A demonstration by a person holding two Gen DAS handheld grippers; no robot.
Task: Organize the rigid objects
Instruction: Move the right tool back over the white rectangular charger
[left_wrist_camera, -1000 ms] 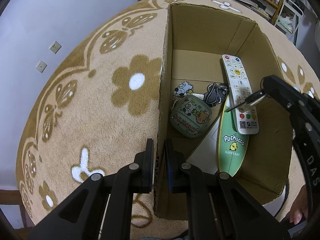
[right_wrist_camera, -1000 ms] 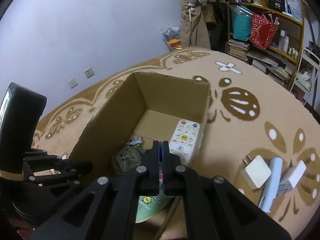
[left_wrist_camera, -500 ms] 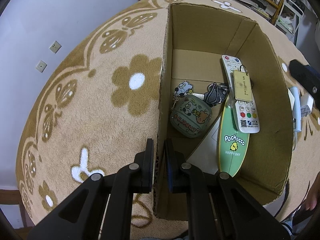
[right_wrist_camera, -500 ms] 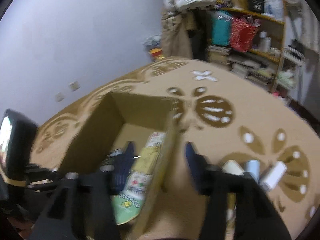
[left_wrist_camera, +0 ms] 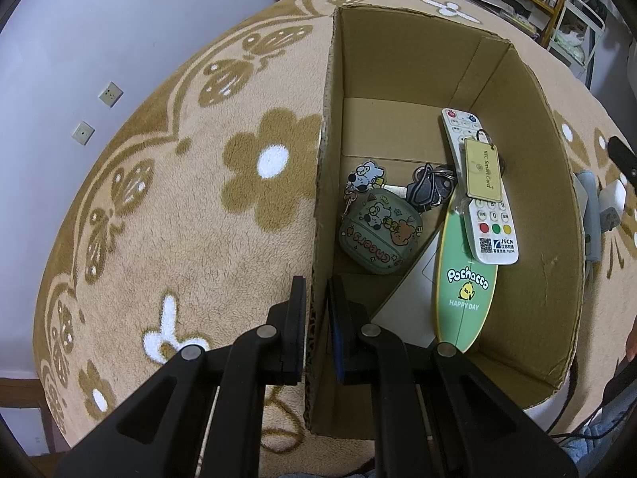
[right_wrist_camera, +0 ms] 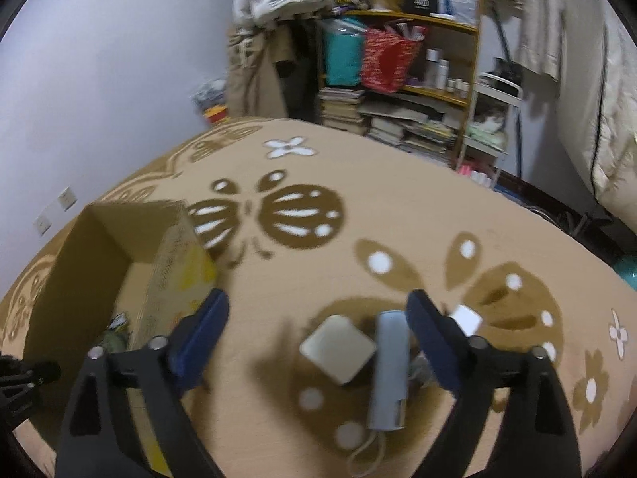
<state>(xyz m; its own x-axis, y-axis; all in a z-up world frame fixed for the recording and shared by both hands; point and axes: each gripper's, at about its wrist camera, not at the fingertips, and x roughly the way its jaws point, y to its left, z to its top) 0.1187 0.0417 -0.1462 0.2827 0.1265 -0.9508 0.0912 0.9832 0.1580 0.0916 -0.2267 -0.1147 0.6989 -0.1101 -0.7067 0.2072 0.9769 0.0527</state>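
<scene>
Right wrist view: the right gripper point(right_wrist_camera: 318, 334) hung over the rug point(right_wrist_camera: 358, 215) with its jaws released and empty, having just been opening. Between and just beyond its fingertips lay a white square charger point(right_wrist_camera: 337, 348); a grey-blue cylindrical device point(right_wrist_camera: 389, 366) lay just inside the right-hand finger, and a small white block point(right_wrist_camera: 466, 318) just outside it. The cardboard box point(right_wrist_camera: 99, 255) stood to the left of the left-hand finger. Left wrist view: the left gripper point(left_wrist_camera: 316, 318) was clenched on the near wall of the box, one finger outside and one inside. Ahead of it, inside the box, lay a cartoon pouch point(left_wrist_camera: 378, 235), a bunch of keys point(left_wrist_camera: 430, 189), a green Pochacco board point(left_wrist_camera: 466, 290), a white remote point(left_wrist_camera: 477, 187) and, on top of the remote, a yellow card tag point(left_wrist_camera: 482, 169).

Probable hazards: the three loose items lay close together, so a closing grasp could catch two at once or push the cylinder aside. The cord trailing from the cylinder's near end might snag during a lift. The picture was blurred, so exact spacing could not be read. Should the left grip slacken, the box could shift when the next item goes in.
</scene>
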